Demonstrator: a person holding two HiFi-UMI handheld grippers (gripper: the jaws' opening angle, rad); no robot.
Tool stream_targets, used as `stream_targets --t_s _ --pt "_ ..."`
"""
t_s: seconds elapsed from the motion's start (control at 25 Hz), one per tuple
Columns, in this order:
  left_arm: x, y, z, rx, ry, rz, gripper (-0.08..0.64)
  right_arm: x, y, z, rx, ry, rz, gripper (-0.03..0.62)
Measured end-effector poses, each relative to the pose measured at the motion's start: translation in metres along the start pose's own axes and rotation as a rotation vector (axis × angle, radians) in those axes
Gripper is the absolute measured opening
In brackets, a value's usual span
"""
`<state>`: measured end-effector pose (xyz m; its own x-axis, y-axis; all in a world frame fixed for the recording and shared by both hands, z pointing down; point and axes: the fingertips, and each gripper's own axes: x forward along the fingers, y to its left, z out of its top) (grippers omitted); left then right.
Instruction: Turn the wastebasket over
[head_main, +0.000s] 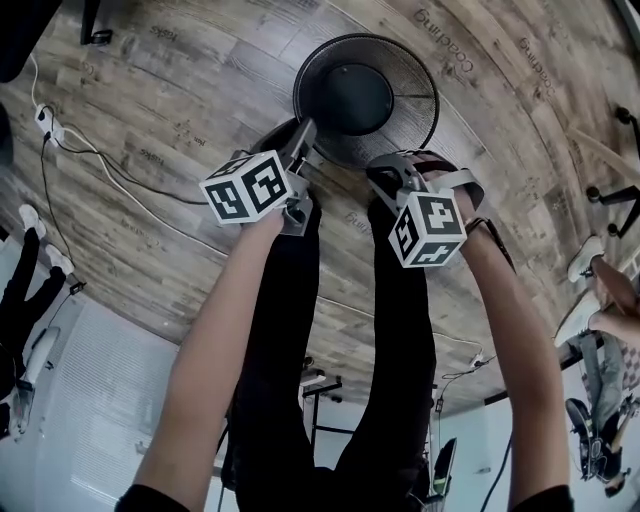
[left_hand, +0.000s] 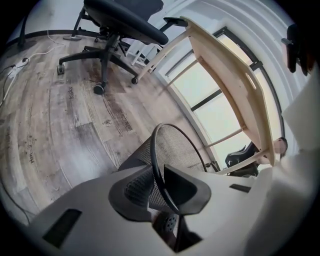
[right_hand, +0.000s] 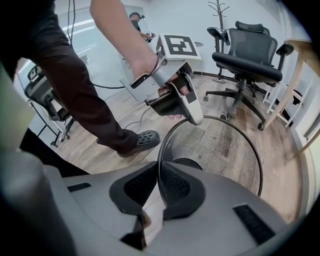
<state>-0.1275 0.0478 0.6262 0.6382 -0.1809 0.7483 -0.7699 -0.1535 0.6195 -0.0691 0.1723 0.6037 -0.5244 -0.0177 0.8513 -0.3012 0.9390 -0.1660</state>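
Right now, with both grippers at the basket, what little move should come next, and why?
Probably lift the wastebasket a little off the floor with both grippers together. It stands upright, mouth up, and the left gripper and right gripper each already pinch its rim at separate spots, so it likely needs some room underneath before it can be tipped over.

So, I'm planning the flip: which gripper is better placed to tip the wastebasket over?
Right, narrowly. The right gripper is shut on the rim of the wastebasket at its near edge, so lifting there should tip it away. The left gripper also clamps the rim, further round the side.
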Motion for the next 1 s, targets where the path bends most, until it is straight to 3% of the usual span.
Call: stream_targets --t_s 0.56,1.0 --pt "0.044 -0.012 0.021 0.03 -0.007 0.016 0.069 0.009 -0.044 -0.04 0.062 0.1 -0.068 0.057" --pt "0.045 -0.01 0.016 0.074 0.076 0.036 0.091 0.0 -0.043 -0.043 0.06 0.142 -0.099 0.061"
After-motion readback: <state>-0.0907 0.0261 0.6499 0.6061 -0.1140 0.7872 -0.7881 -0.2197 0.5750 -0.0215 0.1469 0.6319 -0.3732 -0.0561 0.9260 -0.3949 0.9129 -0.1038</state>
